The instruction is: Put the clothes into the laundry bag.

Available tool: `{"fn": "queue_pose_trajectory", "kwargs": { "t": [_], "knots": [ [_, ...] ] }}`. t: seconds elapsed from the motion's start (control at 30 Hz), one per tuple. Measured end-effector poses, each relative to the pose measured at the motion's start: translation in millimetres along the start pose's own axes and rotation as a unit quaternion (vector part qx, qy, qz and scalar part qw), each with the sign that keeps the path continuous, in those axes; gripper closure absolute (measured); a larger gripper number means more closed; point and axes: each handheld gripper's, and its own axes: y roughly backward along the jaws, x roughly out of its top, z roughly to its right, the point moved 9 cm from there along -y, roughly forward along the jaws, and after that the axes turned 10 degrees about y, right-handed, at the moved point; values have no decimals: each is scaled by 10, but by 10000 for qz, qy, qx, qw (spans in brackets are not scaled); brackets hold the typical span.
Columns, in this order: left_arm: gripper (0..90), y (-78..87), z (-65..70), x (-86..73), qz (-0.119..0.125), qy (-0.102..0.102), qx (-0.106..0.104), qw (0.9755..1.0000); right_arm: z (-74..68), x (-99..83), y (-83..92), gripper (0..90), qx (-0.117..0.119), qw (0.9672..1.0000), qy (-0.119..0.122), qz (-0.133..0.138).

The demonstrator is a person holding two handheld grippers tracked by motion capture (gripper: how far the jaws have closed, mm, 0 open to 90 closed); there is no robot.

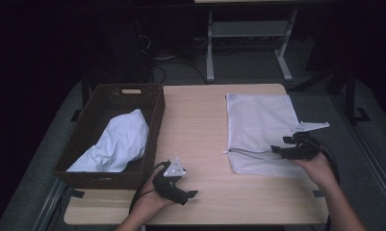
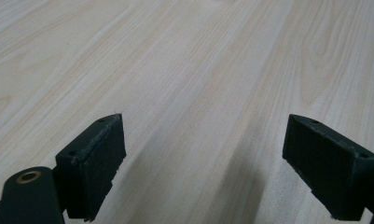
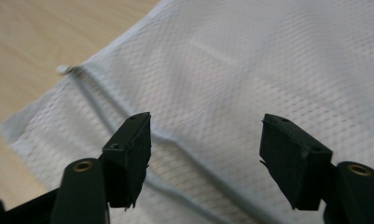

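Note:
A white mesh laundry bag [image 1: 261, 130] lies flat on the right half of the wooden table [image 1: 200, 120], its zipper [image 1: 248, 153] running along the near edge. My right gripper [image 1: 281, 144] hovers over the bag's near right part, jaws open and empty; in the right gripper view the mesh bag [image 3: 250, 70] and zipper line [image 3: 100, 100] lie under the right gripper [image 3: 205, 156]. My left gripper [image 1: 190, 195] rests near the table's front edge beside the basket, open over bare wood [image 2: 194, 70], with the left gripper [image 2: 203, 168] holding nothing. A white garment [image 1: 116, 142] lies crumpled in the dark wicker basket [image 1: 158, 115].
The basket stands at the table's left side, overhanging the left edge. Between basket and mesh bag runs a strip of bare tabletop. Dark floor and a white desk frame [image 1: 210, 48] lie beyond the far edge.

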Motion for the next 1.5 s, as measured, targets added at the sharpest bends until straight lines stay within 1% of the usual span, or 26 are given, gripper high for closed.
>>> {"fn": "queue_pose_trajectory", "kwargs": {
  "t": [0.03, 0.07, 0.1, 0.13, 0.17, 0.2, 0.23, 0.33, 0.4, 0.43, 0.5, 0.53, 0.6, 0.67, 0.87, 0.9, 0.97, 1.0, 1.03, 1.13, 1.2, 1.23, 1.27, 1.4, 1.47, 1.5],
  "knots": [
    [127, 2, -2, -1, -12, -13, 1, 10000, -46, -9, 13, 285, -3, 10000, 49, 16],
    [127, 2, -2, -1, -12, -13, 1, 10000, -46, -9, 13, 285, -3, 10000, 49, 16],
    [127, 4, -3, -1, 3, 12, 2, 10000, -133, -29, 49, 275, 32, 9999, 104, 73],
    [127, 7, -5, -2, 6, 14, 3, 10000, -177, -41, 70, 269, 52, 9999, 100, 104],
    [127, 7, -5, -2, 6, 14, 3, 10000, -177, -41, 70, 269, 52, 9999, 100, 104],
    [127, 11, -9, -3, 8, 19, 7, 10000, -270, -71, 113, 257, 109, 9997, 113, 183],
    [127, 11, -9, -3, 8, 19, 7, 10000, -270, -71, 113, 257, 109, 9997, 113, 183],
    [127, 14, -2, -1, 11, 22, 6, 10000, -414, -151, 171, 234, 125, 9995, 182, 221],
    [127, 13, 5, 3, 19, 13, 1, 10000, -552, -258, 220, 221, 135, 9993, 261, 233],
    [127, 17, 8, 3, 6, 0, 0, 10000, -552, -258, 220, 221, 135, 9993, 261, 233],
    [126, 19, 24, 11, 21, -2, -20, 10000, -665, -350, 266, 217, 138, 9990, 324, 260],
    [127, 19, 24, 11, 21, -2, -20, 10000, -665, -350, 266, 217, 138, 9990, 324, 260],
    [126, 24, 37, 18, 24, -13, -39, 10000, -729, -412, 287, 218, 135, 9989, 368, 248],
    [126, 28, 50, 27, 35, -16, -63, 10000, -783, -476, 293, 190, 124, 9989, 367, 273],
    [126, 79, 111, 85, 75, -5, -174, 9998, -853, -512, 215, 171, 291, 9987, 342, 224],
    [126, 98, 128, 103, 66, -22, -193, 9998, -883, -517, 163, 149, 395, 9985, 338, 195],
    [126, 132, 162, 149, 89, -42, -229, 9997, -893, -520, 148, 139, 404, 9985, 333, 174],
    [126, 168, 188, 195, 106, -60, -253, 9996, -909, -533, 113, 136, 422, 9983, 381, 133],
    [126, 168, 188, 195, 106, -60, -253, 9996, -909, -533, 113, 136, 422, 9983, 381, 133],
    [126, 237, 220, 283, 160, -77, -305, 9994, -931, -537, 80, 131, 400, 9980, 486, 106],
    [126, 307, 228, 373, 219, -85, -294, 9993, -959, -516, 62, 129, 372, 9971, 645, 167],
    [127, 307, 228, 373, 219, -85, -294, 9993, -959, -516, 62, 129, 372, 9971, 645, 167],
    [126, 334, 228, 403, 221, -116, -271, 9993, -970, -511, 53, 129, 290, 9965, 765, 183],
    [127, 439, 210, 503, 210, -103, -291, 9993, -964, -520, 42, 128, 229, 9960, 846, 161],
    [127, 461, 205, 526, 218, -73, -315, 9992, -955, -523, 39, 128, 223, 9964, 810, 149],
    [127, 510, 180, 574, 225, -90, -262, 9994, -950, -526, 40, 128, 225, 9964, 806, 144]
  ]
}}
